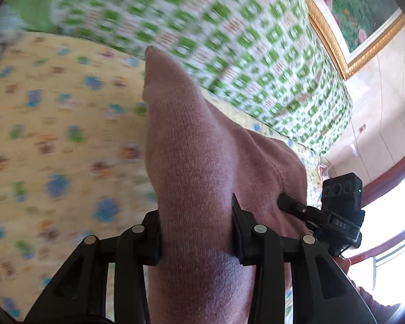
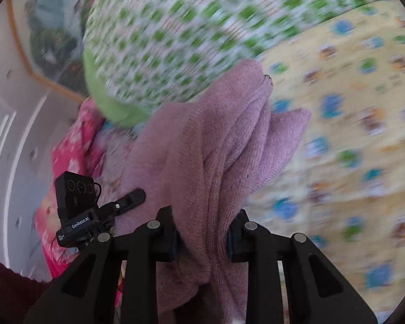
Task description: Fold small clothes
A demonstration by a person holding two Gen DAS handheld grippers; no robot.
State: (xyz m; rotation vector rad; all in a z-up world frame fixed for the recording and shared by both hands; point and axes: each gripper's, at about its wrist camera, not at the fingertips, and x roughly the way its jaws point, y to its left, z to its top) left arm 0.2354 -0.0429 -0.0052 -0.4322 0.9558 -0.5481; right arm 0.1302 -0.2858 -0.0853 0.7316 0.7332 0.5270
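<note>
A mauve-pink knitted garment (image 1: 202, 167) fills the middle of both views; it also shows in the right wrist view (image 2: 202, 148). My left gripper (image 1: 197, 232) is shut on a fold of it, cloth bunched between the jaws. My right gripper (image 2: 202, 235) is shut on another bunched part, with folds hanging forward over the bed. The right gripper's body (image 1: 340, 216) shows at the right of the left wrist view, and the left gripper's body (image 2: 78, 210) at the left of the right wrist view. Both views are blurred by motion.
Below lies a yellow bedsheet (image 1: 54, 135) with blue and green prints, also in the right wrist view (image 2: 351, 135). A green-and-white checked quilt (image 1: 229, 40) is rolled behind. A pink flowered cloth (image 2: 73, 148) lies left. A gold-framed picture (image 1: 359, 27) hangs on the wall.
</note>
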